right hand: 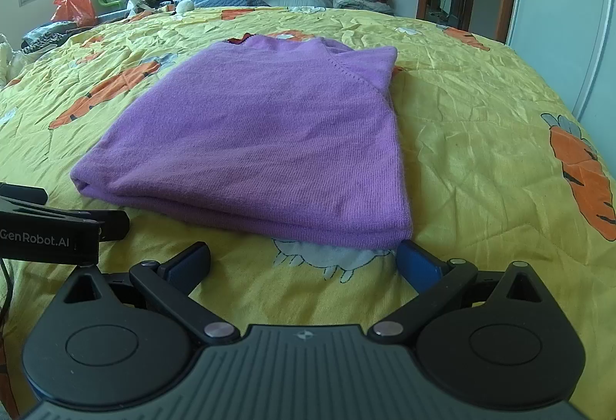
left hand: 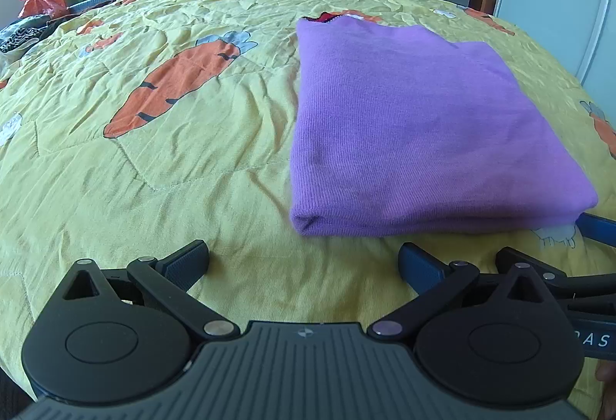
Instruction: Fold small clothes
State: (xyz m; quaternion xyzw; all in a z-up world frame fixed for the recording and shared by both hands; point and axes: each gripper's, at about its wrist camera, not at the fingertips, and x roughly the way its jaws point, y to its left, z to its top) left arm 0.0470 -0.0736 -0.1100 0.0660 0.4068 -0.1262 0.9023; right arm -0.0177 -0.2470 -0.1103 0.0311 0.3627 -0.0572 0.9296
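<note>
A folded purple knitted sweater [right hand: 261, 139] lies flat on the yellow quilted bedspread printed with orange carrots [left hand: 154, 135], while the left gripper [left hand: 304, 262] and the right gripper [right hand: 304, 262] sit just before its near edge, both spread wide and holding nothing

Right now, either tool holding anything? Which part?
Nothing held. Left tool and right tool are both open, empty, just short of the folded purple sweater, which lies free on the yellow bedspread.

Folded purple sweater [right hand: 254, 139] lies on yellow carrot-print bedspread [right hand: 473, 135].
</note>
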